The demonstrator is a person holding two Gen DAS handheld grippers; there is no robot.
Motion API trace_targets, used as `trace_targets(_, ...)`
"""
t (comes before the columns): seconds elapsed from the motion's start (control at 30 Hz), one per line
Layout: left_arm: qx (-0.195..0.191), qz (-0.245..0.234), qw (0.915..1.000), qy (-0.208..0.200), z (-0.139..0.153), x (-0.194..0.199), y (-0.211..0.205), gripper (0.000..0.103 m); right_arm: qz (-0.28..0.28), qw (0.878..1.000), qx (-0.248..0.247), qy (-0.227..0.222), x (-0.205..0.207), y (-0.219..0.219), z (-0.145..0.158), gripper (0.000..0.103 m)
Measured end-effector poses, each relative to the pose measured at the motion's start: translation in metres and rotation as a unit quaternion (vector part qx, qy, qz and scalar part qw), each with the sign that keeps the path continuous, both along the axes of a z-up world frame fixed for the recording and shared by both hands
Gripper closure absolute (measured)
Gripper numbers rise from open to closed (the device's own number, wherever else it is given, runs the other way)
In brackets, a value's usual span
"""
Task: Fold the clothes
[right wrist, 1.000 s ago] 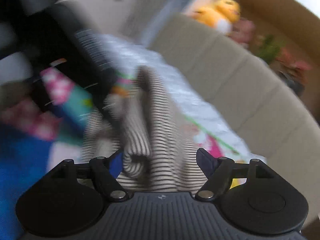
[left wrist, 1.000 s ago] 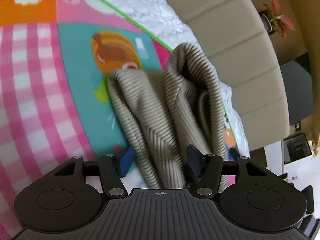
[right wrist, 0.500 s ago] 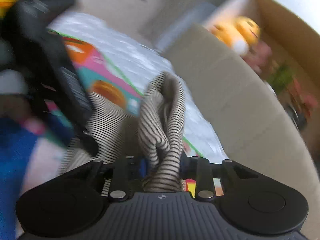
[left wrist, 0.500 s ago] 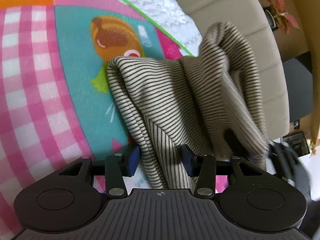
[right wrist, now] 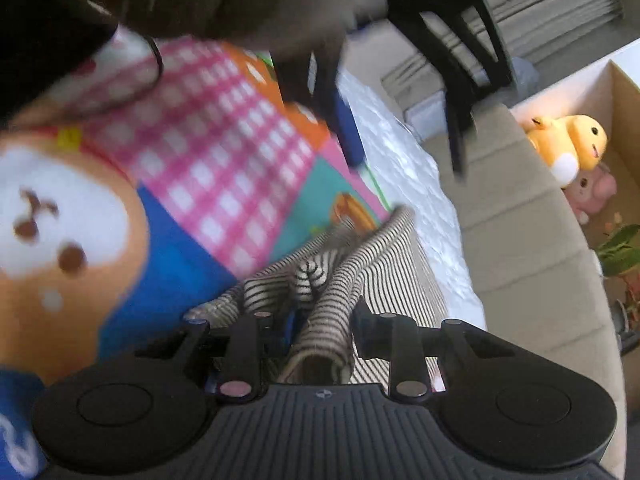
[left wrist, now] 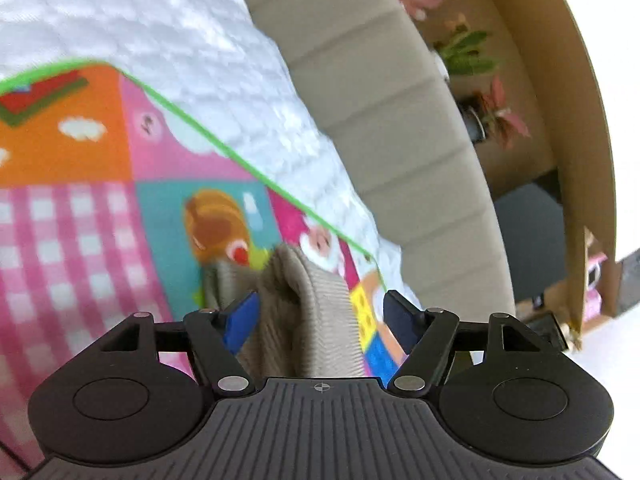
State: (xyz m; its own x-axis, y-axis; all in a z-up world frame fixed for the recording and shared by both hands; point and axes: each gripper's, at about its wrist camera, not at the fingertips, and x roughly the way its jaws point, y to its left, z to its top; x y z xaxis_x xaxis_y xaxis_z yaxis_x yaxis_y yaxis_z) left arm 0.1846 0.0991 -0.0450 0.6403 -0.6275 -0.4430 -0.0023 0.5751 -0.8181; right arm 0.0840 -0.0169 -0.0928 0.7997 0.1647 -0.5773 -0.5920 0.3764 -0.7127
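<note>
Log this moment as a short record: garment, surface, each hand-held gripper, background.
garment: striped top, bunched, lying on the mat
surface: colourful mat over a white quilt
left hand-held gripper: open, jaws apart either side of the top's fold
right hand-held gripper: shut on a fold of the striped top
background: beige headboard, plush toys, potted plants

Garment [left wrist: 304, 312] lies on play mat [left wrist: 80, 216], near mat's right edge. Quilt [left wrist: 200, 40] under mat, extends far and right. Headboard [left wrist: 400, 120] right of quilt; plush toys [right wrist: 568, 152] beyond.
</note>
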Motion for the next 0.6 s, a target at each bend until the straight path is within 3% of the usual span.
trace_targets(0.13,0.079,-0.017,0.9959,0.041,-0.018,0.01,-0.017,0.041,0.015,1.0,-0.003,0.012,-0.005,0.018,-0.006,0.076)
trace_targets(0.2,0.129,-0.016,0.9905,0.045,-0.023,0.011,-0.018,0.038,0.008,1.0,0.017,0.024,-0.001,0.02,-0.003,0.074)
trace_targets(0.3,0.173,-0.017,0.9839,0.042,-0.025,0.01,-0.017,0.034,-0.01,0.993,0.093,0.074,0.006,0.009,0.021,0.059)
trace_targets(0.37,0.177,-0.019,0.9831,0.041,-0.023,0.009,-0.018,0.033,-0.026,0.983,0.149,0.1,0.01,-0.003,0.042,0.033)
trace_targets(0.4,0.179,-0.019,0.9827,0.042,-0.024,0.012,-0.018,0.032,-0.037,0.978,0.175,0.106,0.011,-0.011,0.053,0.029)
trace_targets(0.5,0.181,-0.018,0.9822,0.046,-0.027,0.016,-0.019,0.03,-0.094,0.953,0.256,0.13,0.022,-0.032,0.078,0.016)
trace_targets(0.6,0.186,-0.018,0.9814,0.046,-0.026,0.013,-0.017,0.029,-0.177,0.901,0.359,0.168,0.048,-0.08,0.087,0.004)
